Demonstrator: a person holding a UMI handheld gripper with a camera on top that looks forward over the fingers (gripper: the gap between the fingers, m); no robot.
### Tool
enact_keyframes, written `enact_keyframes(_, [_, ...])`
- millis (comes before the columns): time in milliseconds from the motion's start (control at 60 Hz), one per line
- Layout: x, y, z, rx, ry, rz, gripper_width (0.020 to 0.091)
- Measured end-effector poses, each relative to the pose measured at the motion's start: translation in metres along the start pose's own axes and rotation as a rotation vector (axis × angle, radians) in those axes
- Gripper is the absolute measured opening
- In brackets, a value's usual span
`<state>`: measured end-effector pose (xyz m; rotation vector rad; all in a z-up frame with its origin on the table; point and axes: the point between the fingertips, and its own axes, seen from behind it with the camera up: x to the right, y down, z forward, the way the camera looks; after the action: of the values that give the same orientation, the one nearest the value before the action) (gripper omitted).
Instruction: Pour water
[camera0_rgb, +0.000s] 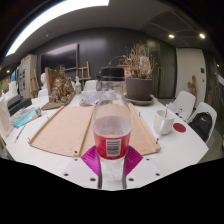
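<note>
— Gripper view. Seen ahead?
— Clear plastic bottle (113, 128) with red label, upright, between the fingers of the gripper (112, 160). Magenta pads (93, 158) close against its lower sides; both apparently pressing, so pinched on the bottle. Base hidden behind the fingers.

— Carried on what?
— White table (185, 150). Bottle at its near edge, about midway along.

— Behind the bottle?
— Two tan cardboard sheets: one (63, 130) left of the bottle, one (143, 128) to its right, both running toward the far edge.

— Right side?
— White cup (163, 122) beside the right sheet. Small red round thing (179, 127) nearer the right edge. Grey bowl (140, 99) toward the far edge.

— Left side?
— Loose clutter along the left edge; too small to name.
</note>
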<state>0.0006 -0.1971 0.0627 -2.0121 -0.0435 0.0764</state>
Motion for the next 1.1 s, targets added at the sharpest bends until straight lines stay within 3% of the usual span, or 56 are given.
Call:
enact_keyframes(150, [-0.009,-0.026,-0.010,0.010,-0.035,-0.002,0.0261])
enact_keyframes(450, [-0.006,-0.151,-0.002,0.070,-0.277,0.444,0.0258])
enact_keyframes(700, [0.027,-0.195,0.043,-0.044,-0.499,1.147,0.0256])
enact_keyframes(1100, [0.053,-0.168,0.088,-0.264,-0.619,1.762,0.0257])
